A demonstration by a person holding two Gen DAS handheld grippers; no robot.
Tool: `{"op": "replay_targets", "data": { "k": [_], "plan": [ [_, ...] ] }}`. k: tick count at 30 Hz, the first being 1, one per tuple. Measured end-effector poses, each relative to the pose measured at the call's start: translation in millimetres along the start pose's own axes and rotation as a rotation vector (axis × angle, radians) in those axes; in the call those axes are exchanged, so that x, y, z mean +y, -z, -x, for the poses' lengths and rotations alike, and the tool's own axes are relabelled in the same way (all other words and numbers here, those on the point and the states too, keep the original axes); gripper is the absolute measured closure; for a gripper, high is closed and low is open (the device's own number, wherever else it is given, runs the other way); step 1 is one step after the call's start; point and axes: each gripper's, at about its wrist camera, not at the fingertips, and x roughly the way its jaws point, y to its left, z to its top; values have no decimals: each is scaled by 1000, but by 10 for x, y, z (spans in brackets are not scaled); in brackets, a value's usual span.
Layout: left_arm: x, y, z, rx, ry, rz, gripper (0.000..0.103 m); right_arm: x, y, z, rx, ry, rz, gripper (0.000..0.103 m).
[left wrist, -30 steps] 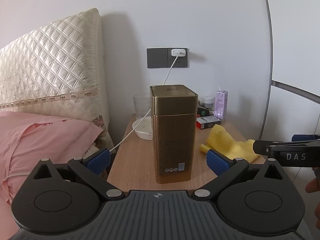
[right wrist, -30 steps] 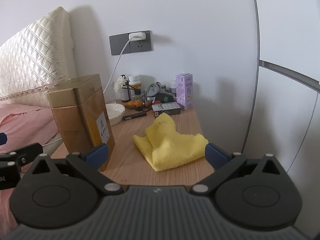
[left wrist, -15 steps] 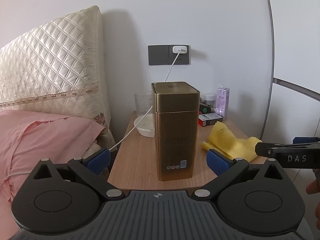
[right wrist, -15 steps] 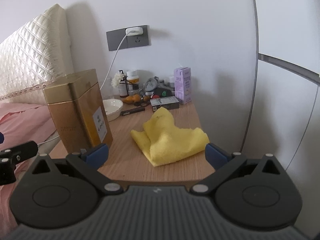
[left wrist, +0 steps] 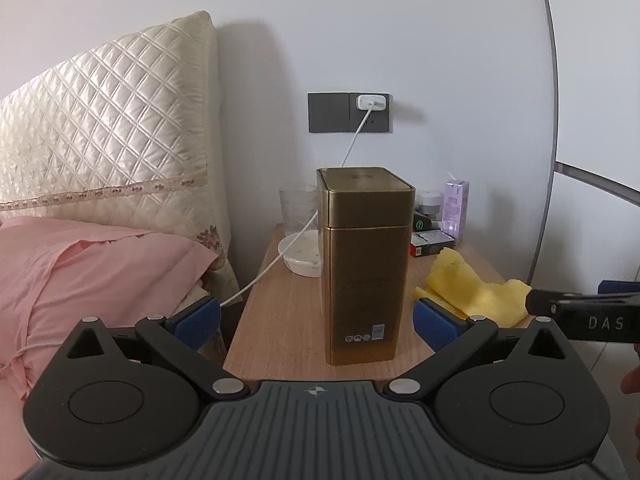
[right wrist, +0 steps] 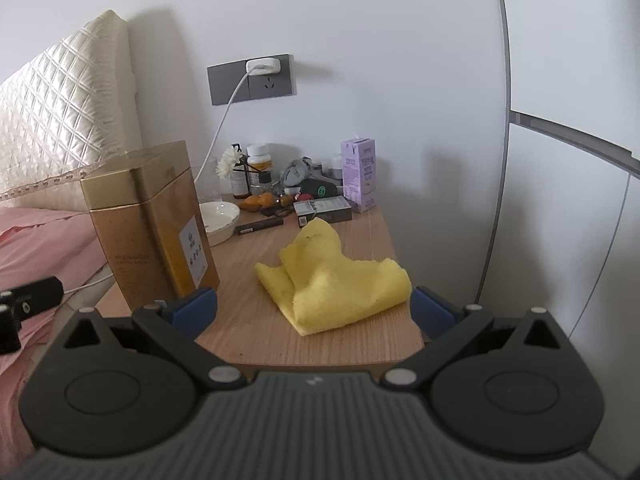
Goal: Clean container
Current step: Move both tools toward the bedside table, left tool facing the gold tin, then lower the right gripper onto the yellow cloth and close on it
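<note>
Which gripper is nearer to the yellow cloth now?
The right gripper. It faces the yellow cloth directly, open, with the cloth just ahead between its fingers. The left gripper faces the gold tin, with the cloth off to its right.

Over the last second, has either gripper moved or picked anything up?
Both grippers have drawn back slightly from the nightstand and risen; neither took hold of anything. The left gripper remains open facing the gold tin, the right gripper open before the yellow cloth. Tin, cloth and clutter have not shifted.
</note>
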Motion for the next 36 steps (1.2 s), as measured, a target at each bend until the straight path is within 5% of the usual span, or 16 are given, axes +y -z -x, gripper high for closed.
{"op": "replay_targets", "data": {
  "k": [11,22,36],
  "plan": [
    [10,-252,130,14,-7,-44,0,-20,14,-56,13,8,4,0],
    [53,-855,429,-62,36,64,0,-354,-200,-181,-18,124,-53,0],
    [109,-926,362,-12,57,155,0,-342,-186,-198,-9,118,-60,0]
  ]
}}
